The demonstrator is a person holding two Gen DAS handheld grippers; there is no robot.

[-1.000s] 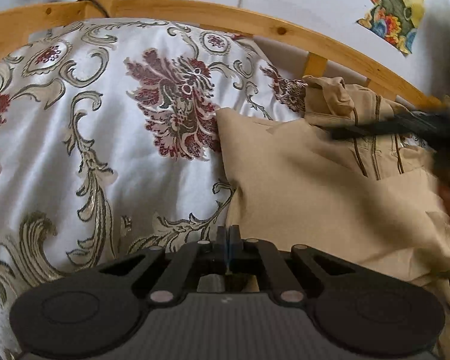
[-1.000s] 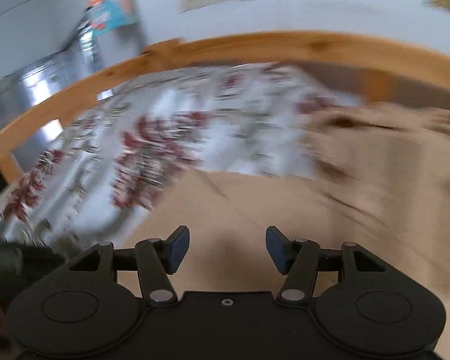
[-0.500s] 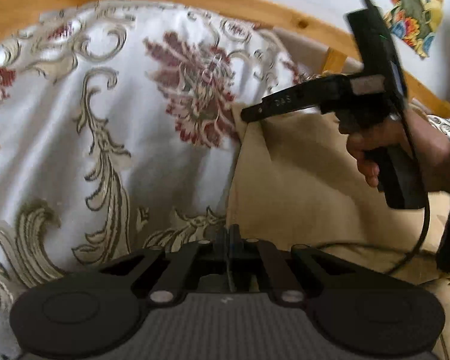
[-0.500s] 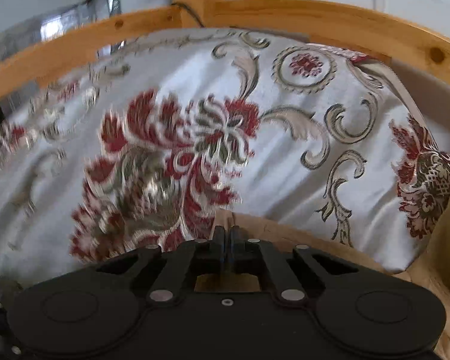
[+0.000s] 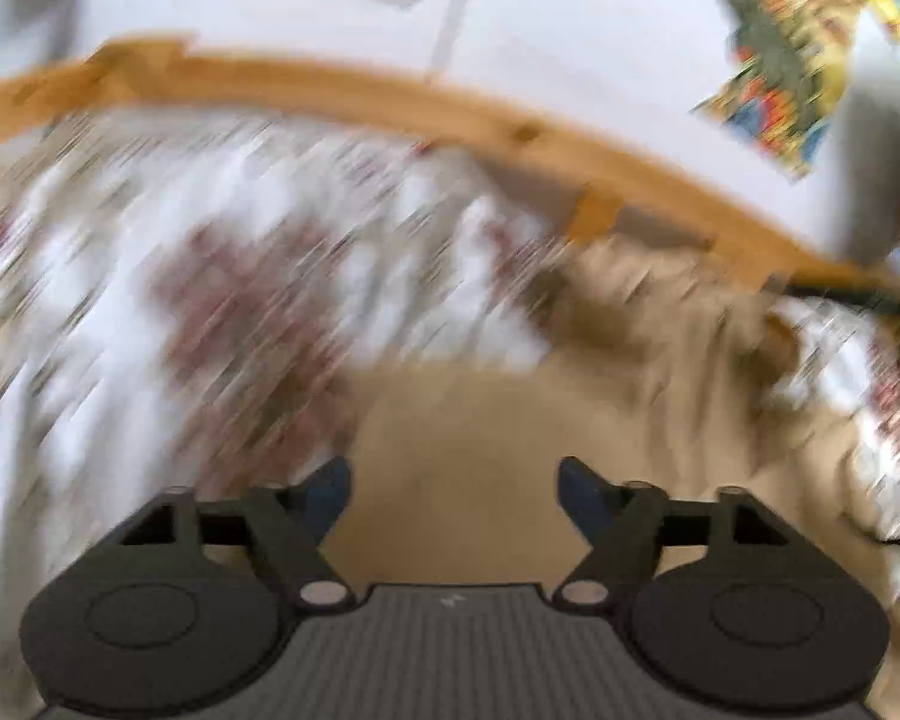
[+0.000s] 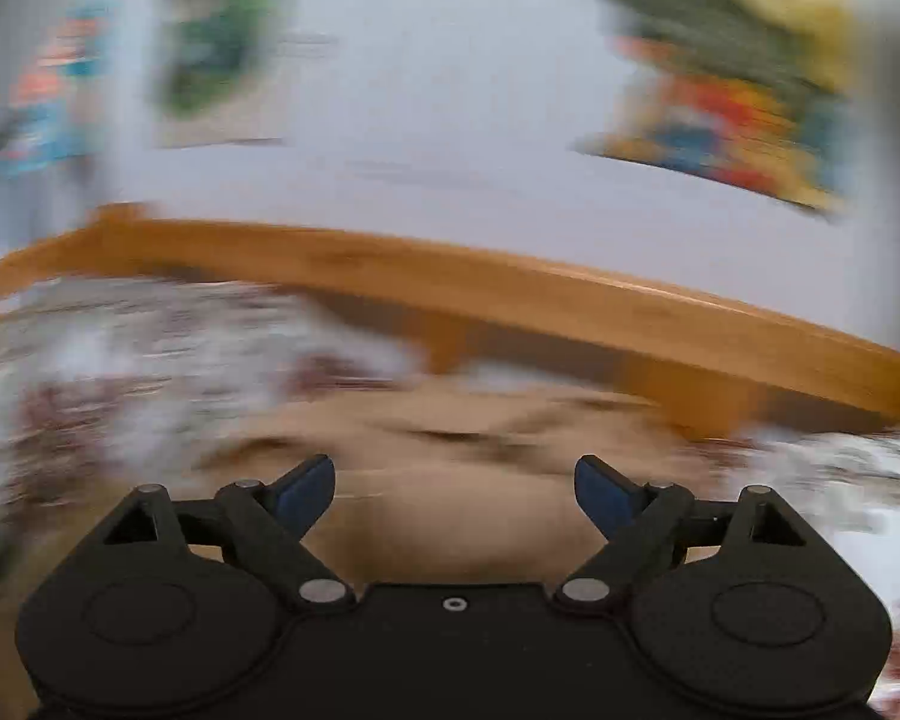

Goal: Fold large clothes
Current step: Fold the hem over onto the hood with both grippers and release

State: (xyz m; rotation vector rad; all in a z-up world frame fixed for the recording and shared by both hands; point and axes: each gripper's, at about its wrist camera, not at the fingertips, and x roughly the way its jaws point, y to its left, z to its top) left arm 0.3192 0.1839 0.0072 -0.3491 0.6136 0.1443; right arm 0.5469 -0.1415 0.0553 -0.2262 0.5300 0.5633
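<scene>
Both grippers, left (image 5: 455, 483) and right (image 6: 455, 483), were held spread and empty above the tan garment (image 5: 480, 450), which lay on the bedspread (image 5: 120, 330), its far edge near the rail (image 6: 570, 294).

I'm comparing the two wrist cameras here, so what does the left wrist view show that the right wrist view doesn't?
Only the left wrist view shows a dark cable crossing the right edge. Only the right wrist view shows three blurred wall posters, including a blue-orange one at far left. Both show open fingers over the tan garment, the floral bedspread, the wooden bed rail and the white wall, all motion-blurred.
</scene>
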